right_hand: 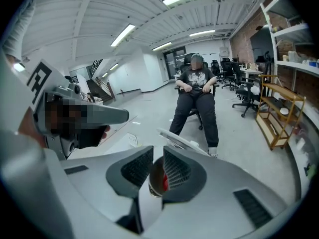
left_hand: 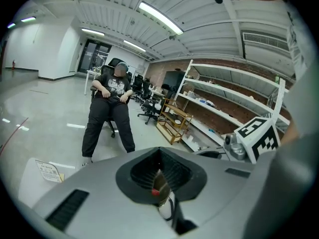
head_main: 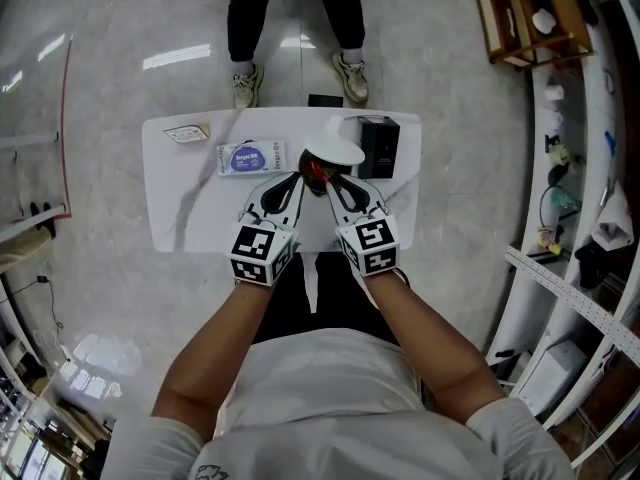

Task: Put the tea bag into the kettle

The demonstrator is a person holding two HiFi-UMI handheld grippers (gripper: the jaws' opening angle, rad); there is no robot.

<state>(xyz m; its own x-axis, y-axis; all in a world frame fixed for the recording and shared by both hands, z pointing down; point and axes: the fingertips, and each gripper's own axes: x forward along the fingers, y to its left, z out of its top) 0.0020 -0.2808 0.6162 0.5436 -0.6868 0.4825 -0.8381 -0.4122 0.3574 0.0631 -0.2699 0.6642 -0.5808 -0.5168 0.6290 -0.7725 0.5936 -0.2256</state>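
The kettle stands mid-table under both gripper tips, its white lid tipped open behind them. A small brown and red tea bag sits between the two tips, right over the kettle's mouth. My left gripper reaches in from the left. In the left gripper view its jaws look shut on the tea bag. My right gripper comes in from the right. In its own view the jaws stand a narrow gap apart, and the kettle's rim and lid show through and beyond that gap.
On the small white table lie a blue-and-white box and a card at the far left. A black block stands right of the lid. A person sits just beyond the table's far edge. Shelves line the right side.
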